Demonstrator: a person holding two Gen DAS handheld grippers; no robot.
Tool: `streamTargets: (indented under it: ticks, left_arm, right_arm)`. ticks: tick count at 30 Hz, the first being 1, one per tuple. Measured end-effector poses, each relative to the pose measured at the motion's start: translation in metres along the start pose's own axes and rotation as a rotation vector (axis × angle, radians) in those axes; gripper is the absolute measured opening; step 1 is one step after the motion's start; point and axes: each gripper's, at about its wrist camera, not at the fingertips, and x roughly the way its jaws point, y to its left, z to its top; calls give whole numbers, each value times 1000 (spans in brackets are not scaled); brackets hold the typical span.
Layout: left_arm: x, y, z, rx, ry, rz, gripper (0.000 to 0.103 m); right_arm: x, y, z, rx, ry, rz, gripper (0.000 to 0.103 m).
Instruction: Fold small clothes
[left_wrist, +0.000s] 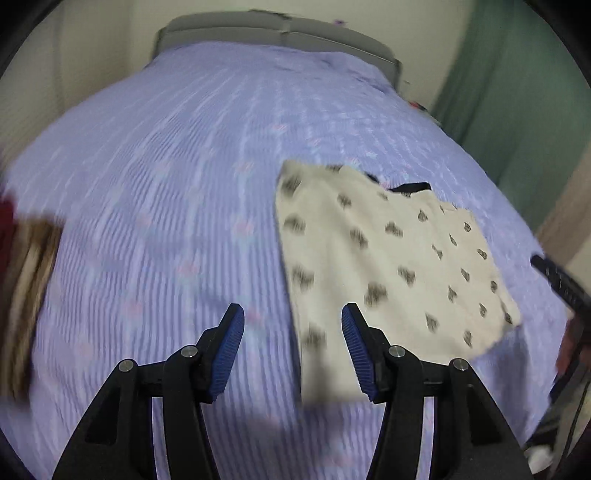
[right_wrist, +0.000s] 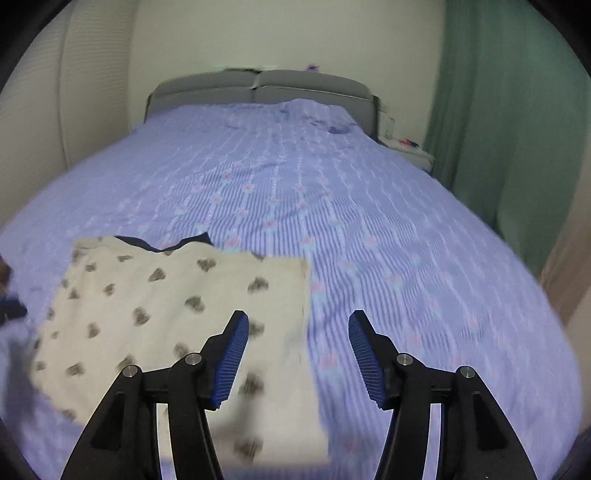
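Bed (right_wrist: 332, 206): covered by a lilac striped sheet, grey headboard (right_wrist: 258, 86) at the far end, green curtain (right_wrist: 498, 129) to the right; the right wrist view showed these sharply, the left view blurred.

Garment (right_wrist: 166, 314): cream, dark-spotted, dark trim at its far edge, lay flat on the sheet near the foot of the bed.

Left gripper (left_wrist: 293, 347): jaws spread, nothing between the pads, above the garment's left edge.

Right gripper (right_wrist: 298, 352): jaws spread, empty, above its right edge.

Left view only: a dark tool edge (left_wrist: 561, 280) at the right, brown and red blurs (left_wrist: 26, 266) at the left.
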Motion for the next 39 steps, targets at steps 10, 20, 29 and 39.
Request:
streamTargets:
  ticks: [10,20,29,39]
  left_arm:
    - [-12,4,-67,-239,-29,-22,54]
    - [16,14,-68,-508,24,-172,53]
    - [32,24,-62,-631,42,-251,50]
    - [16,12,-45,-504,16,-225,15]
  right_arm:
    - [-27,-45,-79,391,54,7,57]
    - [-11,-42,-119,593,122,101,56]
    - [3,-37,-111,641,109,157,55]
    - [23,-40,-103,677,176,127,9]
